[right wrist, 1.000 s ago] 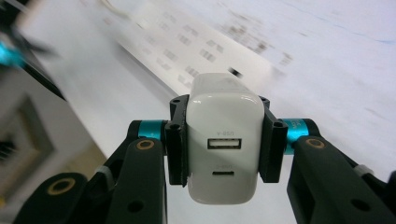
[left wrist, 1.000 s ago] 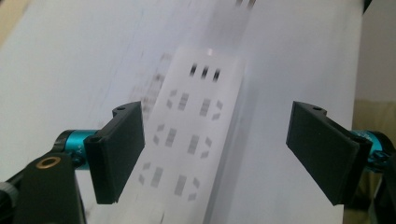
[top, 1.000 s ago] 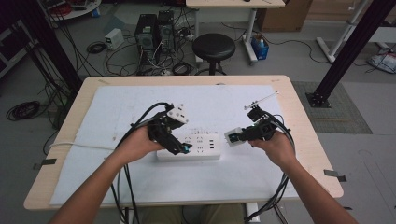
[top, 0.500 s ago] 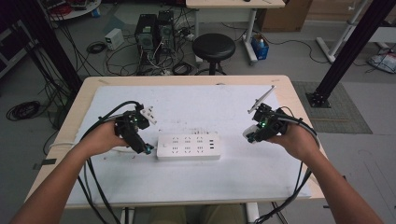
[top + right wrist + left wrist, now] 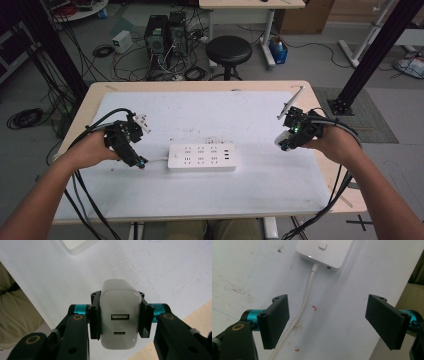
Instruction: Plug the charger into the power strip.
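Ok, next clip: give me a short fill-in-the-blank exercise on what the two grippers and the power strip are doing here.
1. The right gripper is shut on a white ____ with two ports.
2. The left gripper has its jaws ____, with nothing clamped.
3. The power strip lies on the table ____ the two grippers.

Missing words: charger; open; between

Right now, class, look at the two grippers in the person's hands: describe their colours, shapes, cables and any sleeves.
Both the left gripper and the right gripper are black, each with two flat rectangular jaw plates on teal metal collars. Brass-coloured rings mark the pivots of the black linkage arms. In the high view, black cables trail from each gripper towards the person, and a small green light glows on the right one. The forearms are bare, with no sleeves showing.
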